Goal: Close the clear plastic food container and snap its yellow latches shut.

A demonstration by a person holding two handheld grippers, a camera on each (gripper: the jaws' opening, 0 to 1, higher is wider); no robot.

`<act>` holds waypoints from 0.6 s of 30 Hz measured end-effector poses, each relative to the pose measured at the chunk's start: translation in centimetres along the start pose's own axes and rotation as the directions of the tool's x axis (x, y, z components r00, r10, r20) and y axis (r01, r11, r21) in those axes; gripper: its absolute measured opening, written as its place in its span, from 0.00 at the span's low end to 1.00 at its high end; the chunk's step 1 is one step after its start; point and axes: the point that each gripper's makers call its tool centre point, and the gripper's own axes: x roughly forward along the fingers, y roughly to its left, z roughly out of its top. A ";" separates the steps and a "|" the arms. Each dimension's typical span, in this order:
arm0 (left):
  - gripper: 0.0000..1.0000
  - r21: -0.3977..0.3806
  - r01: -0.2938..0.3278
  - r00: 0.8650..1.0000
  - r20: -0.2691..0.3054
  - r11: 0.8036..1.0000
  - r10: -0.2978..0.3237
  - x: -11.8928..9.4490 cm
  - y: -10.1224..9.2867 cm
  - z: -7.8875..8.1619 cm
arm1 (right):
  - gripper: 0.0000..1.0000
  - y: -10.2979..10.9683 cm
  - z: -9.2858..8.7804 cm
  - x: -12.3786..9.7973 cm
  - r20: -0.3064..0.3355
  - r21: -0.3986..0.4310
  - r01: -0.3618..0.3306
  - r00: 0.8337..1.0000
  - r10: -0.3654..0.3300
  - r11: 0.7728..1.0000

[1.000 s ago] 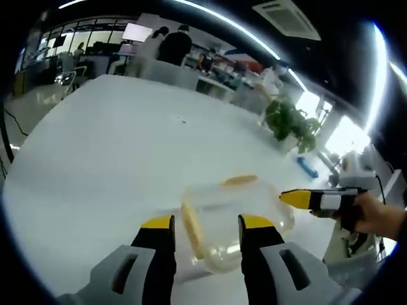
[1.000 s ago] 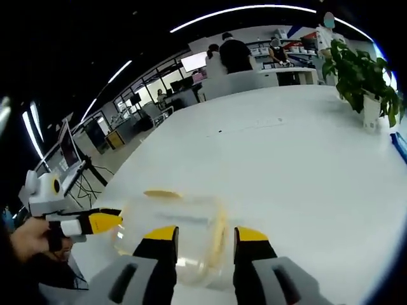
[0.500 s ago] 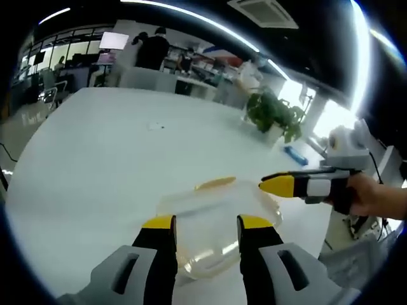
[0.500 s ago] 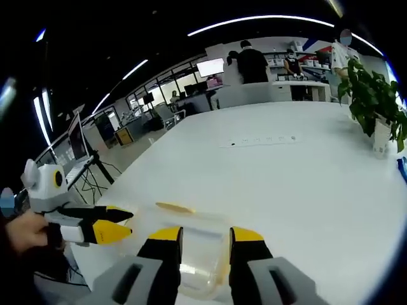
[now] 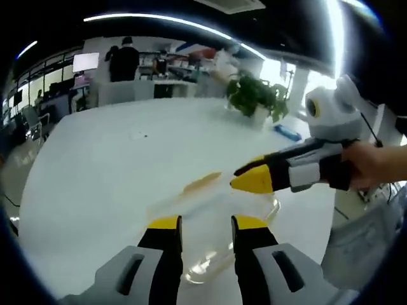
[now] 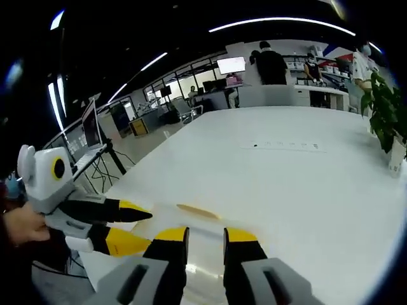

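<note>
Clear food container (image 5: 216, 219) is motion-blurred in the left gripper view: walls barely readable, lid seating can't be judged. Its near side is hidden behind the left gripper (image 5: 200, 223), and the right gripper (image 5: 254, 179) covers its far right corner. Only one yellow latch (image 5: 200, 182) is visible, smeared; whether it's snapped, can't tell. In the right gripper view the container (image 6: 203, 267) is mostly hidden behind the right gripper (image 6: 202, 236), cut off by the bottom edge. The latch there (image 6: 198, 211) is a thin blurred strip. People beyond the container are too small to make out.
</note>
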 end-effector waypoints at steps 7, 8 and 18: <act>0.26 0.066 0.014 1.000 -0.021 0.998 -0.013 0.7 -0.4 -0.2 | 0.15 1.2 0.0 0.9 -0.016 -0.022 -0.037 0.999 0.037 0.999; 0.24 0.065 0.022 1.000 -0.021 0.998 -0.020 0.8 -0.5 -0.3 | 0.15 1.3 0.1 1.1 -0.019 -0.027 -0.040 0.999 0.040 0.999; 0.30 0.127 0.060 0.997 -0.054 0.990 -0.054 0.6 -1.0 -0.8 | 0.15 2.0 0.0 2.6 -0.074 -0.104 -0.074 0.995 0.066 0.992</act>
